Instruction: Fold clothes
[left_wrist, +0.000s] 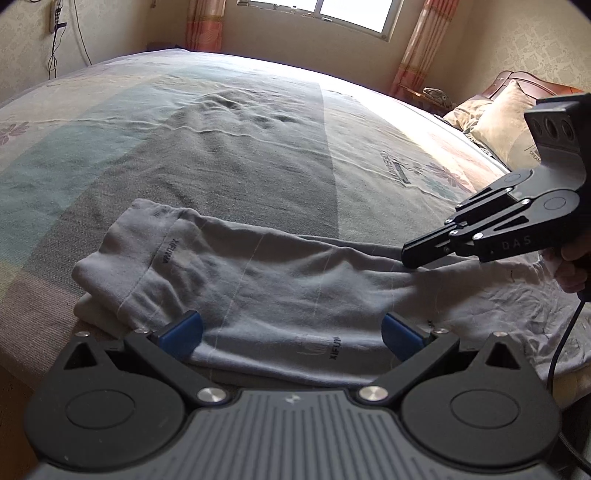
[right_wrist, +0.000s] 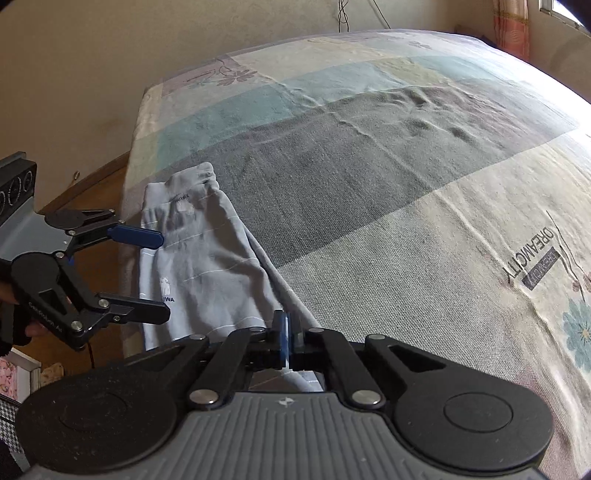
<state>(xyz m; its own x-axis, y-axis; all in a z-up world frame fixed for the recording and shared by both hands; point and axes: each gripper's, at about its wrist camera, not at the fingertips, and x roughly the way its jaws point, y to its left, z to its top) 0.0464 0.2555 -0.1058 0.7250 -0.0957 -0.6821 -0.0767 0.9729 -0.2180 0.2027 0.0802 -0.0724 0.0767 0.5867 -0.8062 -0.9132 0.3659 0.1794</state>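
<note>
We see the right gripper (right_wrist: 287, 334) with jaws clamped on the grey garment (left_wrist: 258, 280); the left gripper (left_wrist: 291, 332) has jaws apart above it on the bed (left_wrist: 258, 147).

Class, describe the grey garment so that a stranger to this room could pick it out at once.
Start at the big bed with its patchwork sheet. Near its front edge lies the grey garment, spread sideways. Unlike the sheet, it is plain light grey with thin white lines and small dark lettering, and the right gripper pinches it.
</note>
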